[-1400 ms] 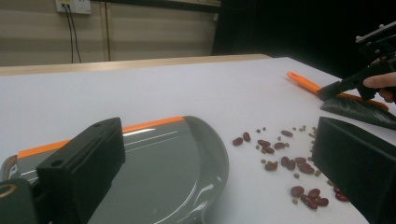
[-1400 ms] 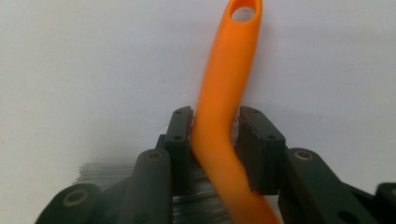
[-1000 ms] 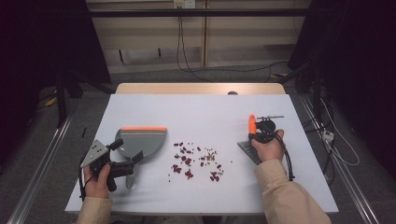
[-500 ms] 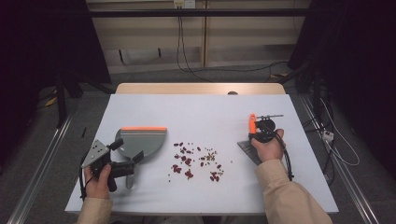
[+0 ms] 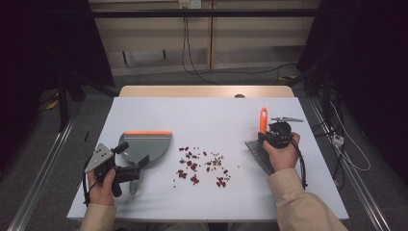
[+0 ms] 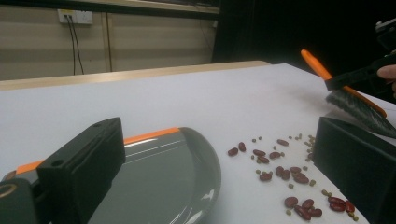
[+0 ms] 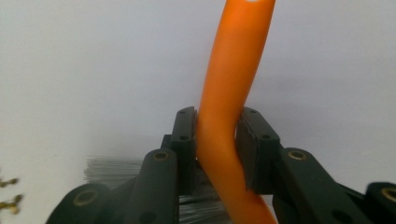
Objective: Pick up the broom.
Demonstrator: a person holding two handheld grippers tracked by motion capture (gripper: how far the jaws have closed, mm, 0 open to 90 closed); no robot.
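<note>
R gripper (image 5: 272, 135) clamped tight on brush (image 7: 232, 93) handle, bristles low beside it. L gripper (image 5: 126, 166) jaws wide apart, straddling grey dustpan (image 5: 144, 147) handle, w/ pan just ahead. Beans (image 5: 202, 166) lie btwn both grippers.

grey dustpan (image 6: 159, 182) between jaws, orange rim | red beans (image 6: 289, 175) scattered right | orange-handled brush (image 6: 348, 95) far right, bristles down
</note>
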